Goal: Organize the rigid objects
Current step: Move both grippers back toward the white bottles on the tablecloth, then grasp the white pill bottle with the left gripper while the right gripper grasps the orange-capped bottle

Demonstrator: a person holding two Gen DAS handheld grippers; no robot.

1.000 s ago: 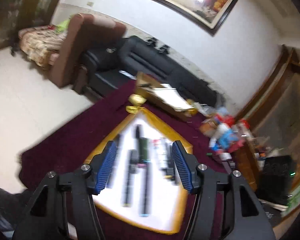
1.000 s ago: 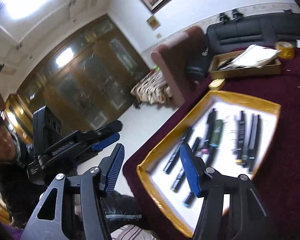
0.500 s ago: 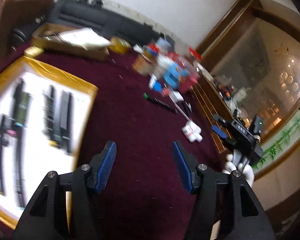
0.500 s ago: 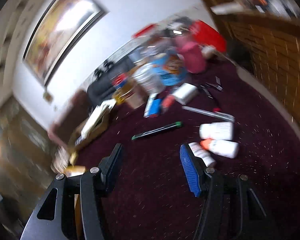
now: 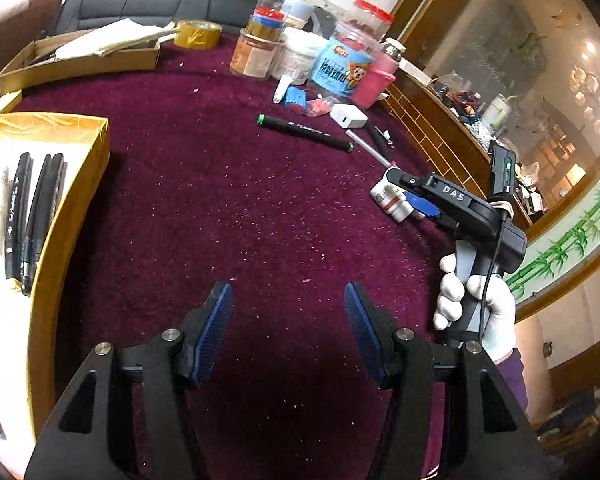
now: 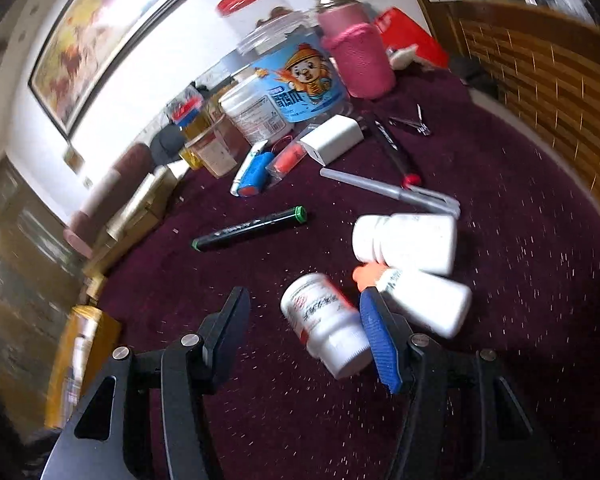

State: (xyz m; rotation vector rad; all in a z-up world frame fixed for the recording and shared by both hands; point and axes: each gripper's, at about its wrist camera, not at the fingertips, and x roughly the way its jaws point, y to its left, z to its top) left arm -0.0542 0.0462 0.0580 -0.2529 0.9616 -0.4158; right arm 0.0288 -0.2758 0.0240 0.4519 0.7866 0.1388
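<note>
Three white bottles lie together on the maroon cloth. In the right wrist view my open right gripper (image 6: 304, 312) has the nearest white bottle (image 6: 324, 320) between its jaws, against the right finger. A white bottle with an orange cap (image 6: 424, 300) and a third white bottle (image 6: 408, 242) lie just beyond. A black marker with green ends (image 6: 250, 228) lies to the left; it also shows in the left wrist view (image 5: 304, 132). My left gripper (image 5: 288, 312) is open and empty above bare cloth. The right gripper (image 5: 414, 198) also shows there, at the bottles (image 5: 392, 202).
A gold-edged white tray (image 5: 76, 200) holding several dark pens (image 5: 24, 216) sits at the left. Jars (image 5: 342, 64), a pink bottle (image 6: 358, 60), a white charger (image 6: 334, 140), a grey pen (image 6: 384, 192), nail clippers (image 6: 412, 122) and a cardboard box (image 5: 80, 60) crowd the far side. A wooden ledge (image 5: 440, 136) runs on the right.
Both grippers swung right from the pen tray to the cluttered side. The right gripper closed in on the white bottles, and one now sits between its jaws.
</note>
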